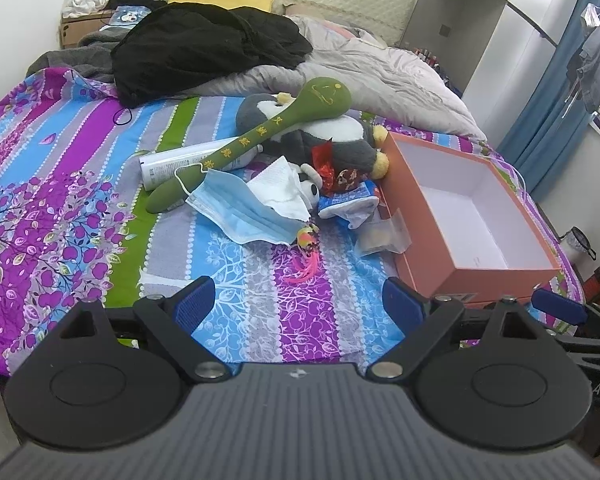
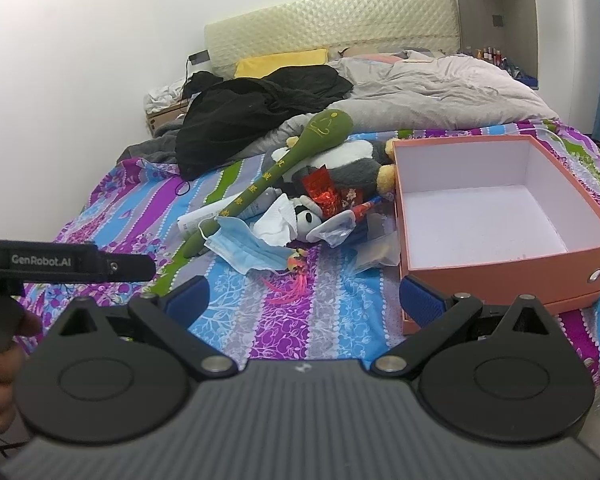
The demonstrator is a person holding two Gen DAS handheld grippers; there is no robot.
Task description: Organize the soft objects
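Near the foot of the bed (image 1: 80, 152), both tools hang above the striped cover with nothing in them. The left hand-held gripper (image 1: 298, 306) has its blue pads spread wide apart and empty; the right hand-held gripper (image 2: 304, 300) is likewise spread open and empty, its right pad close to the front corner of the orange box (image 2: 500, 264). Beyond the fingers lies the heap to be sorted: a blue face mask (image 1: 236, 208) nearest, a white tissue (image 1: 280, 188) behind it, a small panda toy (image 1: 312, 188) beside that, then a grey plush penguin (image 1: 340, 136) with a long green stuffed mallet (image 1: 260, 132) lying across it. A white spray can (image 1: 188, 162) lies under the mallet's handle, and crinkly red wrappers (image 1: 332, 168) sit against the penguin. The box stands open and empty just right of the heap.

No item seems to have gone in yet, so this looks like the approach before a first pick. The next move probably calls for reaching forward to one soft item, the mallet being uppermost, closing on a narrow part, and lifting it clear without dragging the mask's loop along.
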